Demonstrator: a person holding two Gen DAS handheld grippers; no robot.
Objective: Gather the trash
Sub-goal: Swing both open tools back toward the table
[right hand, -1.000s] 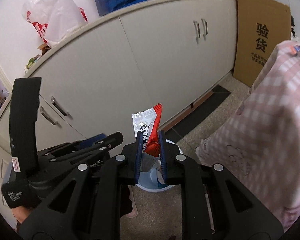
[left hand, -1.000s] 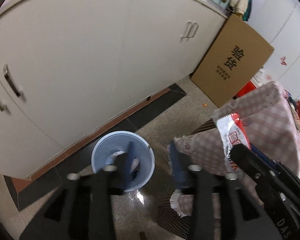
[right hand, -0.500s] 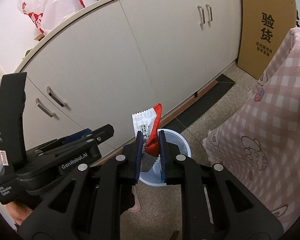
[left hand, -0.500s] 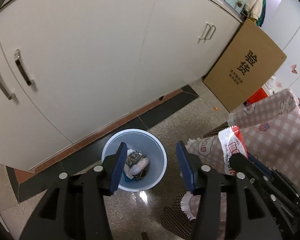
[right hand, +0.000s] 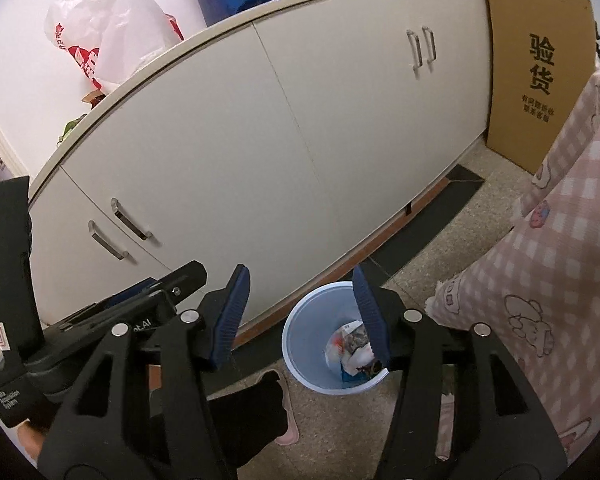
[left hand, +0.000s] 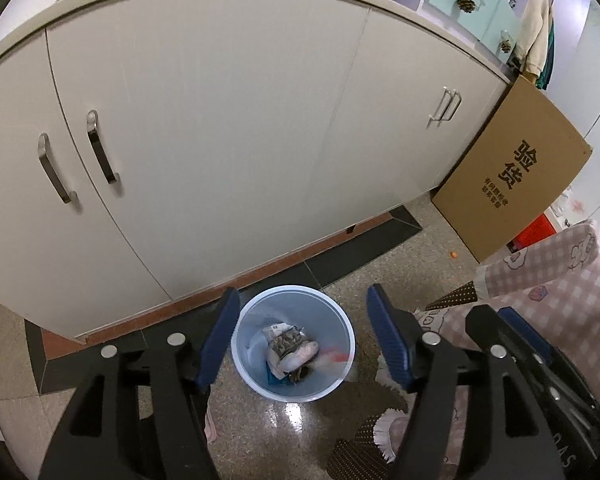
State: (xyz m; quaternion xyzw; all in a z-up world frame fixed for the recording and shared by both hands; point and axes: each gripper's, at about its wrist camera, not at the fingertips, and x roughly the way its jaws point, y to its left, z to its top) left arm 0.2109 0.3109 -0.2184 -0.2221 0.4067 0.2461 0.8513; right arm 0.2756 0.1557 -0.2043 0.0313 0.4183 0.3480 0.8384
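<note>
left gripper [left hand: 300, 334]: fingers wide apart, empty | right gripper [right hand: 302, 316]: same | trash [left hand: 290, 346] in bin [left hand: 260, 312], below both

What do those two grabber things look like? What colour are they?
Both are black plastic frames with triangular cut-outs and silver bolts. The left gripper and right gripper each have two ridged blue pads. White lettering marks the left one's body. No cables or sleeves show.

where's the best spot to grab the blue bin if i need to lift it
Grip the bin's rim from above, one finger inside and one outside. It stands upright and open-topped, with a thin round wall too wide to span. Take the side nearest you, since the trash sits low and leaves the rim free.
</note>
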